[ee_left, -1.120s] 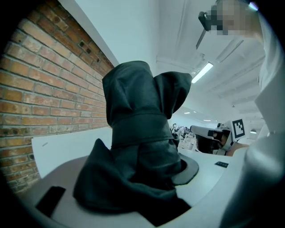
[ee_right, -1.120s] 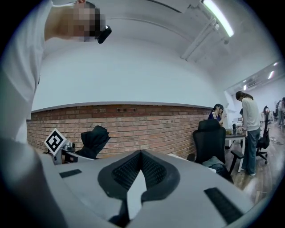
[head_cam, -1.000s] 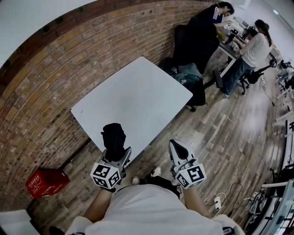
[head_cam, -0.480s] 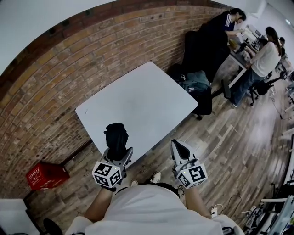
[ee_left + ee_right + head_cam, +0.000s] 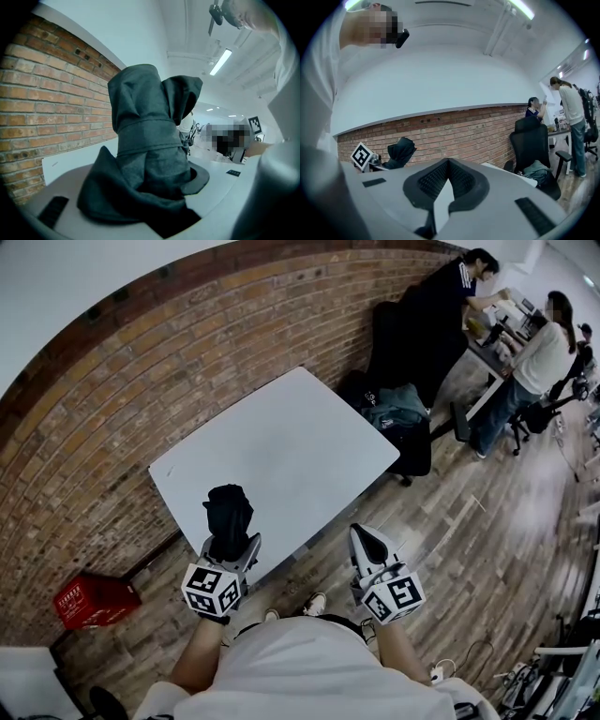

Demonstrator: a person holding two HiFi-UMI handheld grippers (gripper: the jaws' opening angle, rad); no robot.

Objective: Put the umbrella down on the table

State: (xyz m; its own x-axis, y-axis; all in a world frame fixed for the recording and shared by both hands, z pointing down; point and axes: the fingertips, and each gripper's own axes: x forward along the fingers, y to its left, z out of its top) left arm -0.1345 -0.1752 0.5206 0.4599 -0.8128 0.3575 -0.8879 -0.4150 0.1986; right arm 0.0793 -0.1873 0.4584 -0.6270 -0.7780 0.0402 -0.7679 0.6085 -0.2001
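Observation:
A folded black umbrella [image 5: 228, 515] stands upright in my left gripper [image 5: 230, 545], which is shut on its lower end. It hangs over the near edge of the white table [image 5: 281, 432]. In the left gripper view the umbrella [image 5: 150, 136] fills the middle, its fabric bunched between the jaws of that gripper [image 5: 154, 197]. My right gripper [image 5: 361, 538] is to the right, off the table's near edge, shut with nothing in it. In the right gripper view that gripper's [image 5: 447, 185] pads meet, and the umbrella [image 5: 401, 150] shows to the left.
A brick wall [image 5: 141, 362] runs behind the table. A red crate [image 5: 94, 601] sits on the wooden floor at the left. A black chair [image 5: 394, 334] and a dark bag [image 5: 403, 423] stand past the table's right corner. Two people [image 5: 525, 352] work at a far desk.
The view has drawn nearer to the table. My left gripper has drifted a little left with the umbrella, still held. The right gripper keeps its place beside it, still shut.

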